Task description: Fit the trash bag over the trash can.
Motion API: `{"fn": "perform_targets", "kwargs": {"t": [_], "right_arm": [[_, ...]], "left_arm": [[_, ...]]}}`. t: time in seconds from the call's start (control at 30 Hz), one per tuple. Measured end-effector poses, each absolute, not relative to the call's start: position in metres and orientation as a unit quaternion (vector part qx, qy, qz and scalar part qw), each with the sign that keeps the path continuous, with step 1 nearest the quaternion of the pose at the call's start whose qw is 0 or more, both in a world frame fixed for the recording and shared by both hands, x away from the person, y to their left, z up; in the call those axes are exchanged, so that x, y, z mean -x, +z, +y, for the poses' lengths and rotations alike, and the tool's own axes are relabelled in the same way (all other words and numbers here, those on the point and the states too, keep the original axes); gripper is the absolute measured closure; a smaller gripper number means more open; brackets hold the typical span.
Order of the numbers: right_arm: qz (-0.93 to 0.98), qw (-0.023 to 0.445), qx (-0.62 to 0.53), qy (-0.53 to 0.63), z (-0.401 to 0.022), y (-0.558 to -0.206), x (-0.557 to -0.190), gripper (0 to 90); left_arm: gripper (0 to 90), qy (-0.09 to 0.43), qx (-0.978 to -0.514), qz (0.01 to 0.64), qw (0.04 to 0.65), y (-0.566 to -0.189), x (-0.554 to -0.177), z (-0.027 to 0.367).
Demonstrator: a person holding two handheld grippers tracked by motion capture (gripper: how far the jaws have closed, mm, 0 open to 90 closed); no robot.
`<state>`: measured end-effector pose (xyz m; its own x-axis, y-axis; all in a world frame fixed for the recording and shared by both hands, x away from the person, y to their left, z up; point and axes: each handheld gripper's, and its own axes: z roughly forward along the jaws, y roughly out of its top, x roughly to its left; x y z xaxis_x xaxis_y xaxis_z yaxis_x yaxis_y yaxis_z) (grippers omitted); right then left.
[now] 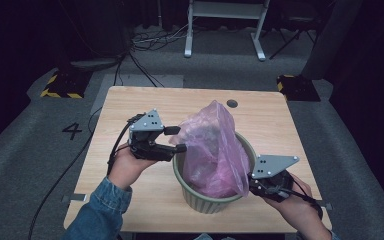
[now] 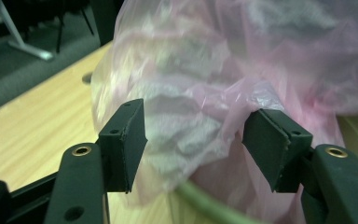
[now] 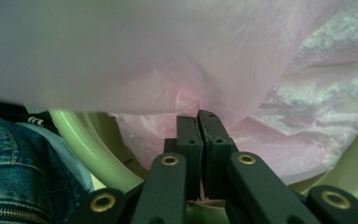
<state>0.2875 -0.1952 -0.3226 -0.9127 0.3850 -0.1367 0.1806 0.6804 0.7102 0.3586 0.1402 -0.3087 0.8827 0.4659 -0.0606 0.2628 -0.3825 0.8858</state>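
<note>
A pale green ribbed bin (image 1: 207, 200) stands on the wooden table (image 1: 130, 105), nearer its front edge. A pink plastic bag (image 1: 212, 145) sits in it and billows up above the rim. My left gripper (image 1: 180, 139) is at the bag's left side, just above the rim, and is open. In the left gripper view the bag (image 2: 205, 70) bulges between the spread pads of the left gripper (image 2: 193, 144), over the bin rim (image 2: 205, 203). My right gripper (image 1: 250, 182) is at the bin's right rim. There the right gripper (image 3: 199, 119) is shut on a fold of the bag (image 3: 168, 56).
A small round hole (image 1: 232, 103) lies in the table near its far edge. A denim sleeve (image 3: 4, 168) shows beside the bin rim (image 3: 84, 144). Cables (image 1: 145, 45), a white desk frame (image 1: 225, 30) and striped blocks (image 1: 60, 85) lie on the floor beyond the table.
</note>
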Motion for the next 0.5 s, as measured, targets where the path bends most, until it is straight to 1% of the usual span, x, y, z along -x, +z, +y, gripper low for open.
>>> {"fn": "perform_targets", "kwargs": {"t": [0.07, 0.17, 0.3, 0.37, 0.5], "right_arm": [[0.906, 0.14, -0.157, 0.368, -0.196, -0.322, -0.287, 87.6], [0.905, 0.139, -0.158, 0.37, -0.195, -0.323, -0.289, 87.6], [0.906, 0.136, -0.156, 0.369, -0.192, -0.326, -0.289, 87.5], [0.907, 0.135, -0.156, 0.368, -0.191, -0.326, -0.29, 87.5], [0.908, 0.135, -0.156, 0.365, -0.19, -0.327, -0.291, 87.5]], "left_arm": [[40.0, 0.097, -0.826, 0.23, 0.505, -0.306, -0.36, 0.149], [40.9, 0.098, -0.817, 0.24, 0.516, -0.301, -0.361, 0.162], [41.0, 0.112, -0.816, 0.267, 0.5, -0.301, -0.366, 0.172], [41.4, 0.11, -0.808, 0.279, 0.507, -0.3, -0.367, 0.174], [41.2, 0.097, -0.799, 0.263, 0.533, -0.295, -0.365, 0.166]]}}
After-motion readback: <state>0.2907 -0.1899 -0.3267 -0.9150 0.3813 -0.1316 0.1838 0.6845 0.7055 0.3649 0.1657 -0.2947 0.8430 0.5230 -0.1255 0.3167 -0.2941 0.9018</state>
